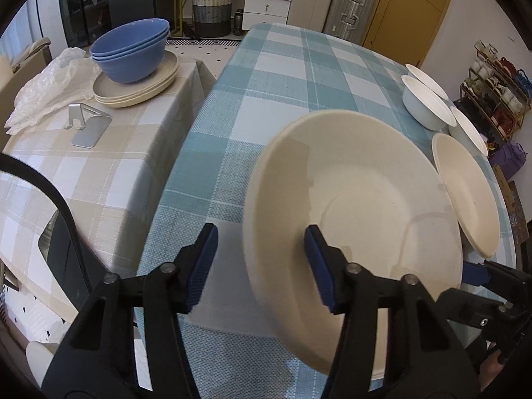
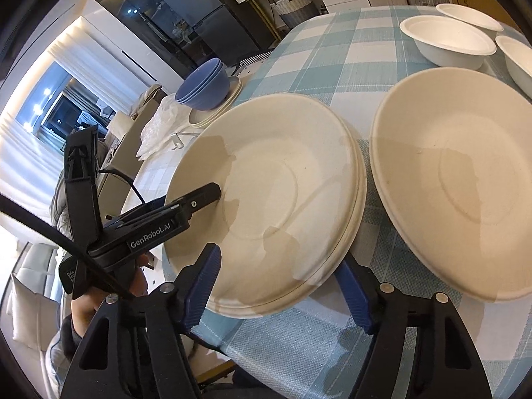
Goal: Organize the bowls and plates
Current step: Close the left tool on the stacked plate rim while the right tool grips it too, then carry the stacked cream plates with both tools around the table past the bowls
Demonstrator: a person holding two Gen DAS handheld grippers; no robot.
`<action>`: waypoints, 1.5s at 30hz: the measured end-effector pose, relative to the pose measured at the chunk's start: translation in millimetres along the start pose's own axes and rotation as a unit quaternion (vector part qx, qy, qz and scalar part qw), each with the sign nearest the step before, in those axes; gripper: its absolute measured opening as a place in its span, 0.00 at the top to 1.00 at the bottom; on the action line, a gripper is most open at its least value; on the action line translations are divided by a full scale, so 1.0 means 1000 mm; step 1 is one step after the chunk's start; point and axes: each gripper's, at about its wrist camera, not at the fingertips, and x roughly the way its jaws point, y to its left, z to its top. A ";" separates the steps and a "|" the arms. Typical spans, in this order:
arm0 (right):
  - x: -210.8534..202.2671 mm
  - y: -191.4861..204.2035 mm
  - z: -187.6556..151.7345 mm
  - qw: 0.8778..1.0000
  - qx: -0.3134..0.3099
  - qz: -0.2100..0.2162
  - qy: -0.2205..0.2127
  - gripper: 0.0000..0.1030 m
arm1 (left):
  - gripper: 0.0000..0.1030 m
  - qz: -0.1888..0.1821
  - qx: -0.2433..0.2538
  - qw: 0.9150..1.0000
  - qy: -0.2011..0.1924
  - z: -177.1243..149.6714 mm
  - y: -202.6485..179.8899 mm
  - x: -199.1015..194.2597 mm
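Observation:
A large cream plate (image 1: 365, 206) lies near the front of the blue checked table (image 1: 266, 76); in the right wrist view it (image 2: 276, 199) looks like a stack of two. My left gripper (image 1: 261, 262) is open, its jaws straddling the plate's left rim, one finger (image 1: 319, 266) over the plate. My right gripper (image 2: 279, 286) is open around the plate's near rim. A second cream plate (image 1: 465, 196) (image 2: 459, 179) lies to the right. White bowls (image 1: 425, 103) (image 2: 445, 43) stand behind. The left gripper (image 2: 199, 199) shows in the right wrist view.
A beige side table (image 1: 99, 153) at left carries stacked blue bowls (image 1: 133, 50) on cream plates (image 1: 139, 89), a metal stand (image 1: 88, 123) and crumpled plastic (image 1: 46, 89). Drawers, a basket and suitcases stand behind. A shoe rack (image 1: 492, 93) is at right.

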 end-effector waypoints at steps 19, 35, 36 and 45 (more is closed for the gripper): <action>0.014 -0.007 0.006 1.000 0.009 -0.011 0.000 0.77 | 0.80 -0.005 -0.008 1.000 -0.001 -0.006 0.004 -0.001; 0.007 0.002 0.009 1.000 -0.015 -0.013 -0.024 0.78 | 0.80 0.000 -0.005 1.000 -0.024 -0.007 0.005 -0.021; 0.007 0.002 0.010 0.999 -0.017 -0.013 -0.026 0.78 | 0.80 0.000 -0.006 1.000 -0.025 -0.007 0.005 -0.022; -0.004 0.007 0.009 0.999 -0.033 -0.017 -0.039 0.78 | 0.80 -0.003 -0.006 0.999 -0.038 -0.005 0.003 -0.036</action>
